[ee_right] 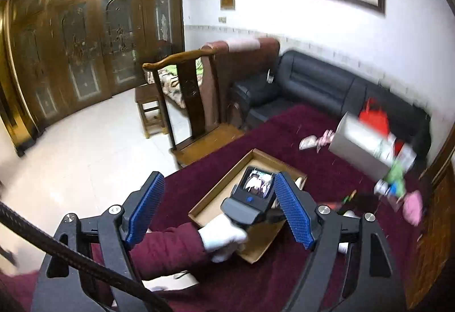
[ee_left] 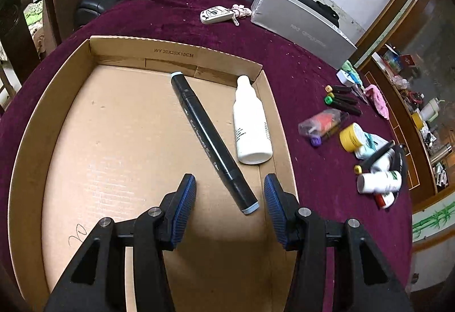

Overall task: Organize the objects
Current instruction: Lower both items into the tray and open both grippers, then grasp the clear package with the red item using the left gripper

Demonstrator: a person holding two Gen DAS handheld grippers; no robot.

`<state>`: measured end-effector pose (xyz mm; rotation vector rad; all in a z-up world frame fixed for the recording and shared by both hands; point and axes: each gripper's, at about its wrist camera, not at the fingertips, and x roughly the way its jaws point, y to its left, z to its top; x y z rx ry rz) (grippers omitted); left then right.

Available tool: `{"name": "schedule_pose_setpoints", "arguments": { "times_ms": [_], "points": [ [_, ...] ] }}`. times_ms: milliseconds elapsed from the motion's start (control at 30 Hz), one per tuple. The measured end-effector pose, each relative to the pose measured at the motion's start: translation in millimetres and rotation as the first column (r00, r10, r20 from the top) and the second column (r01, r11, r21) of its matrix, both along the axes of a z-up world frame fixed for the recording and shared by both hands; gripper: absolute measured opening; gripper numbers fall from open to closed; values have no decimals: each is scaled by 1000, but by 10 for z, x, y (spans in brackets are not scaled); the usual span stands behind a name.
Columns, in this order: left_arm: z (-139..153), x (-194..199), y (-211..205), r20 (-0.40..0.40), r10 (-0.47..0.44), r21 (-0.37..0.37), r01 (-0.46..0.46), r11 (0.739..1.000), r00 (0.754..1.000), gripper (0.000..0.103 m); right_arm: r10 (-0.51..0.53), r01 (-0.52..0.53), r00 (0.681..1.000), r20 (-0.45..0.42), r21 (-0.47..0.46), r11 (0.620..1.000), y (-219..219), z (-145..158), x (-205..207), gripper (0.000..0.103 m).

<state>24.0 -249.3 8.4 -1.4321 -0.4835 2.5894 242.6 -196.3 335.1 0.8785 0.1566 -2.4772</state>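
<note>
A: Corrugated cardboard, plain brown: that is the tray (ee_left: 85, 61), a shallow box with low walls, sitting on a plum velvet cloth (ee_left: 284, 55) that has a soft nap and pale specks.

B: What lies in it?

A: Two things on the flat floor. A long black marker (ee_left: 212, 142), cylindrical, with a pale blue cap at each end, lies at a slant. Just beside it, near the right wall, a smooth white plastic bottle (ee_left: 251, 124) lies on its side, neck toward the far corner.

B: And the left gripper (ee_left: 229, 185)?

A: Its jaws stand apart over the tray, ribbed blue pads (ee_left: 186, 206) facing each other. The marker's near end sits between them, but neither pad presses on it.

B: The right gripper (ee_right: 219, 208)?

A: Also apart, wide, with nothing clamped. Between its fingers the view shows a white-gloved hand (ee_right: 221, 238) in a maroon sleeve (ee_right: 167, 249), gripping the other tool's black handle above the tray.

B: Anything outside the tray?

A: On the cloth to the right, well apart from the tray, there is loose clutter: short black markers (ee_left: 342, 100) with coloured caps, a yellow-lidded tub (ee_left: 351, 137), small white jars (ee_left: 378, 181), and a crinkly clear packet (ee_left: 321, 121). Farther back lie a matte grey box (ee_left: 304, 27) and a white key fob (ee_left: 214, 15).
</note>
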Motion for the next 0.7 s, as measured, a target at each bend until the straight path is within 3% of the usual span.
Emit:
{"name": "schedule_pose_setpoints", "arguments": {
  "times_ms": [167, 300, 400, 467, 600, 700],
  "points": [
    [72, 58, -10, -39, 1, 0, -1, 1000, 999, 44, -17, 17, 1000, -5, -38, 999, 64, 31, 122, 80],
    [122, 96, -3, -76, -9, 7, 10, 1000, 997, 44, 3, 2, 998, 71, -71, 997, 123, 17, 12, 80],
    [155, 113, -32, -95, -10, -13, 9, 1000, 995, 44, -133, 141, 986, 100, -77, 987, 550, -249, -315, 80],
    [158, 119, -89, -101, 2, 12, -1, 1000, 995, 44, -220, 236, 959, 176, -73, 969, 933, -542, -577, 80],
    [202, 119, -92, -121, -3, 3, 3, 1000, 993, 44, -356, 432, 854, 379, -137, 891, 1858, -1343, -975, 80],
    [323, 200, -4, -159, -47, -10, 46, 999, 986, 46, -441, 569, 770, 462, -184, 802, 2516, -1867, -1049, 80]
  ]
}}
